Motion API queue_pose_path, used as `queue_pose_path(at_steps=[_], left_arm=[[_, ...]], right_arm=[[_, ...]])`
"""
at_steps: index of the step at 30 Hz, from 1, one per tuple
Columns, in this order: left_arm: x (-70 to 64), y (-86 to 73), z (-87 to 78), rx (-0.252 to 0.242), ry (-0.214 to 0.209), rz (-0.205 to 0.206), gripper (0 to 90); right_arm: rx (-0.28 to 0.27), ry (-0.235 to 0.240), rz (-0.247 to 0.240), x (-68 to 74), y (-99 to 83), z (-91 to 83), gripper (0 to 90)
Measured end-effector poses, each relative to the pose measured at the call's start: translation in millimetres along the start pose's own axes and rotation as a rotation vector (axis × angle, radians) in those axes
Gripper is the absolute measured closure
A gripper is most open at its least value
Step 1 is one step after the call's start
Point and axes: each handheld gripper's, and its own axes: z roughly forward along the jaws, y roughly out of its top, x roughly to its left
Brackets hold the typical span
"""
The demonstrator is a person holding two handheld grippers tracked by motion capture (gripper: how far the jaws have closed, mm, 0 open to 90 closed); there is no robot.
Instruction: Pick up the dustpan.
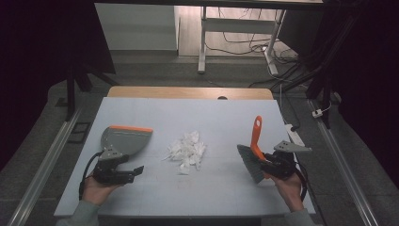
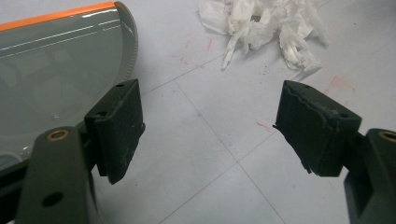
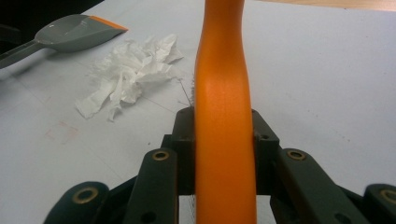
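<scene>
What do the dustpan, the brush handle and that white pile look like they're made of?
The dustpan looks like glossy grey plastic with an orange lip; light streaks reflect off it. The brush handle, clamped in the right gripper, looks like smooth orange plastic with a soft sheen. The white pile seems to be crumpled tissue paper, thin and creased.

the right gripper (image 3: 224, 140) has both black jaws pressed against the sides of an orange brush handle (image 3: 223, 93), which runs from 6 o'clock straight up to 12 o'clock across the middle of the view. a heap of crumpled white paper scraps (image 3: 128, 72) lies on the pale table (image 3: 327, 84) toward 10 o'clock. farther out at 10 to 11 o'clock rests a grey dustpan (image 3: 70, 33) with an orange lip, its handle pointing toward 9 o'clock, apart from the scraps.
</scene>
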Motion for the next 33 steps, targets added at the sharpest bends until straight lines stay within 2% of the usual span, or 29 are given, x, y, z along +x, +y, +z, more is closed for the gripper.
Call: queue_pose_path(at_steps=[8,14,18,23,24,27,33], left_arm=[[-2.1,2.4,-8.3,-0.006,0.006,0.015,25.0],[-5.4,8.6,-16.2,0.013,0.004,0.041,25.6],[-6.3,14.3,-23.3,0.006,0.032,0.057,24.8],[-0.8,21.6,-33.2,0.022,0.043,0.014,25.2],[0.7,24.6,-37.5,0.033,0.067,0.014,24.7],[3.2,27.9,-42.4,0.04,0.082,0.009,22.4],[15.9,30.8,-53.3,0.031,0.115,-0.051,22.2]], right_arm=[[0.002,0.002,-0.001,0.6,0.0,-0.2,70.0],[-0.002,-0.002,-0.005,0.7,0.5,-1.7,70.0],[0.0,-0.004,-0.005,0.4,0.4,-1.4,70.0],[0.003,0.0,-0.004,1.2,0.5,-1.0,70.0],[0.004,0.001,-0.003,1.4,0.5,-0.9,70.0],[0.006,0.001,-0.003,1.4,0.1,-0.2,70.1],[0.003,0.0,-0.004,1.9,0.6,-1.1,70.0]])
